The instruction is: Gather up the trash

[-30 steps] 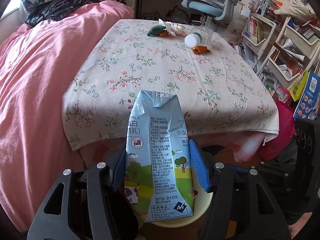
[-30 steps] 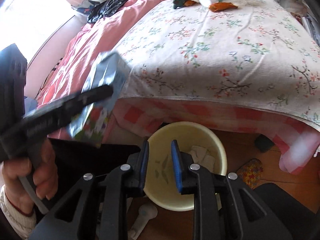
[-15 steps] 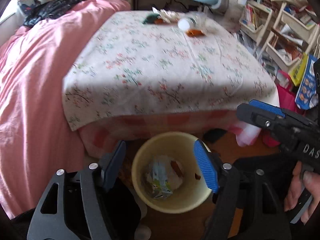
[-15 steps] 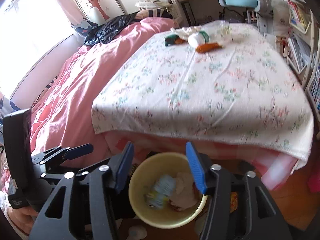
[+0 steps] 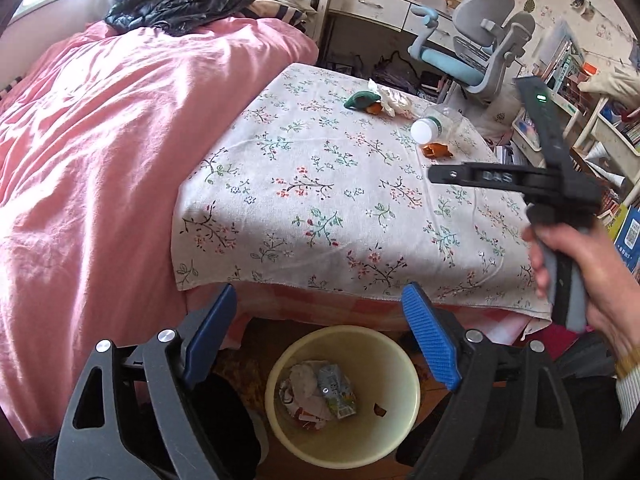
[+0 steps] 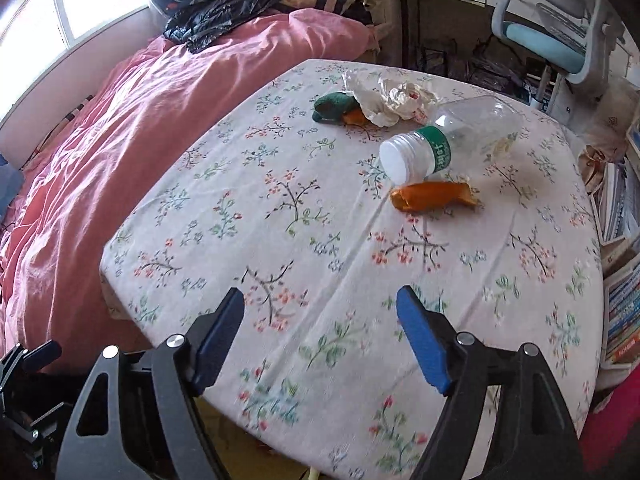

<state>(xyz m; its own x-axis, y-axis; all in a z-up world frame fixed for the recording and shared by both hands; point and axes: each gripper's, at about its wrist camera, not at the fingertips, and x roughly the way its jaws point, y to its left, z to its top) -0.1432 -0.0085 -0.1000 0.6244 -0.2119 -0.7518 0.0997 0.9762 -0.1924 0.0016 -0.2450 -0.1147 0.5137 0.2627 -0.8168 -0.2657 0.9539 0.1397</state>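
Both claws are empty and their jaws are opening with nothing between them: the left claw [image 5: 318, 332] hangs over the pale yellow waste bin [image 5: 404, 360] on the floor just below the near edge of the tabletop [image 5: 320, 208], and the right claw [image 6: 320, 332] points in over the near part of the flowered cloth toward the far end. The bin already holds a crumpled milk carton [image 5: 336, 396] and some paper scraps. The trash left to collect lies grouped near the far edge: a clear plastic bottle [image 6: 452, 140] on its side with its white cap toward the camera, an orange wrapper [image 6: 432, 196] touching it on the near side, a wad of crumpled white wrapping [image 6: 388, 100] behind, a dark green piece [image 6: 332, 106] at the far-left of the group, and a small orange scrap tucked against it. The likely next step is a reach for the bottle or the orange wrapper. The bottle looks empty and round, so a pinch off its middle could squirt it sideways and roll it off the far-right edge; the flat wrapper could slip out, or the pads could catch the loose cloth and drag the rest along.
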